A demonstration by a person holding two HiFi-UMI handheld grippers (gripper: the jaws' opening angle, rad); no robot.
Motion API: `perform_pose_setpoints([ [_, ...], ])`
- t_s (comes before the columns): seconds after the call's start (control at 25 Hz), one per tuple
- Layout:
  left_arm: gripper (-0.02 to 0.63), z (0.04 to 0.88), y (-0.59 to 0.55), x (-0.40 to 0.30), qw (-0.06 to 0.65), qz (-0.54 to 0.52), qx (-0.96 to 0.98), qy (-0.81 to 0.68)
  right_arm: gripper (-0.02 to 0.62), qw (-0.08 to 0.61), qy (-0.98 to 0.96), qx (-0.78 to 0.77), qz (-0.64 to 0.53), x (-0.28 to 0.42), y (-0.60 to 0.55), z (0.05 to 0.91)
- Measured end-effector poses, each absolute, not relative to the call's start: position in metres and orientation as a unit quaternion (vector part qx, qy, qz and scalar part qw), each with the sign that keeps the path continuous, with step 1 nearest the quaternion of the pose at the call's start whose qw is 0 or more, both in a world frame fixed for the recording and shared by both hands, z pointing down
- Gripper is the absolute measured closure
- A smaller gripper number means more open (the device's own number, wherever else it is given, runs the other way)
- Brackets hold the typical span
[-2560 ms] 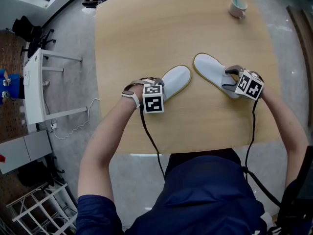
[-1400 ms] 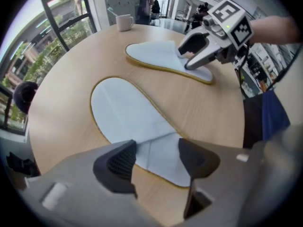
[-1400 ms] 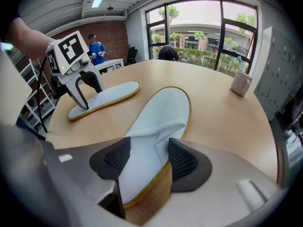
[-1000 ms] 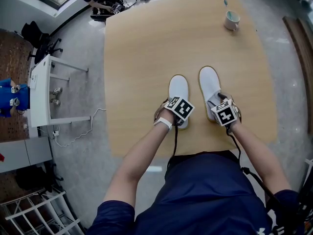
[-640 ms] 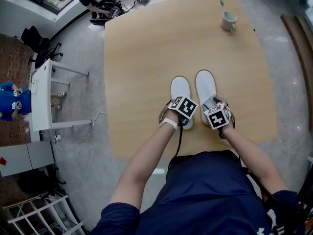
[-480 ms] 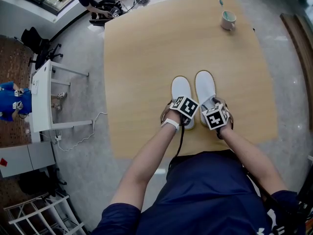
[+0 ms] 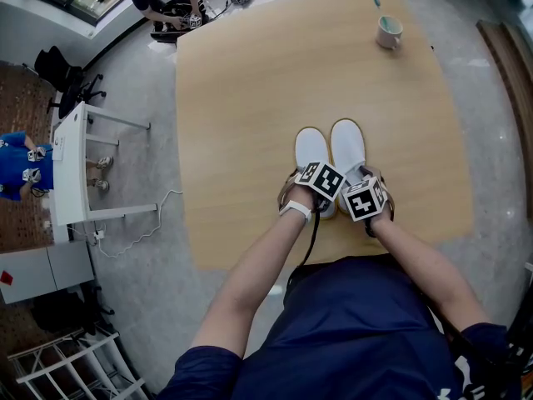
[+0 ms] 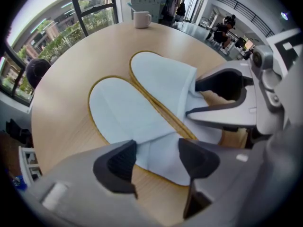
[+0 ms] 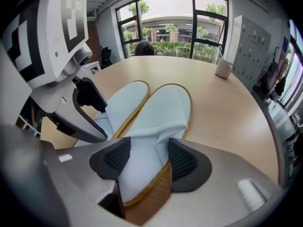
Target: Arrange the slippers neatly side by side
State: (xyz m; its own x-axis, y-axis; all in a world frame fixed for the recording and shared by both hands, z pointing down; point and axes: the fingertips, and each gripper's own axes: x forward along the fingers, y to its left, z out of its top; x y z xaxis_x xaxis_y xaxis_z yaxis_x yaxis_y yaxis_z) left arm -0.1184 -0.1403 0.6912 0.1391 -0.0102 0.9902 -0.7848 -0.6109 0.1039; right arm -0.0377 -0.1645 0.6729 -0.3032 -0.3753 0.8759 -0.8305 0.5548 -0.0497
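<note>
One mug (image 7: 389,33) well apart from slippers (image 7: 347,145) on table (image 7: 250,98)

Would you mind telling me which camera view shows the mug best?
The left gripper view: the mug stands side-on, with its handle and body clear. The head view shows it from above, small, with its greenish inside. The right gripper view shows it small, toward the right.
</note>
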Motion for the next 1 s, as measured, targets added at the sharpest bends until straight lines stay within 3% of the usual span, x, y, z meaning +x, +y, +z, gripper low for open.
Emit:
perform_pose_setpoints([
  [0.4,0.316,0.685,-0.141,-0.12,0.345,0.549,0.693,-0.314,0.333,0.432,-0.766,0.393,0.269,-0.038,-0.165,0.669],
  [0.68,0.339,0.615,-0.152,-0.14,0.325,0.452,0.741,-0.375,0.338,0.34,-0.784,0.425,0.299,-0.004,-0.179,0.62],
  [0.8,0.447,0.57,-0.148,-0.143,0.315,0.379,0.768,-0.408,0.386,0.281,-0.801,0.424,0.315,0.003,-0.179,0.58],
  [0.88,0.6,0.543,-0.142,-0.138,0.307,0.324,0.789,-0.422,0.472,0.242,-0.815,0.417,0.322,0.005,-0.175,0.557],
  [1.0,0.601,0.503,-0.133,-0.123,0.294,0.258,0.816,-0.426,0.575,0.187,-0.833,0.408,0.323,0.001,-0.17,0.521],
])
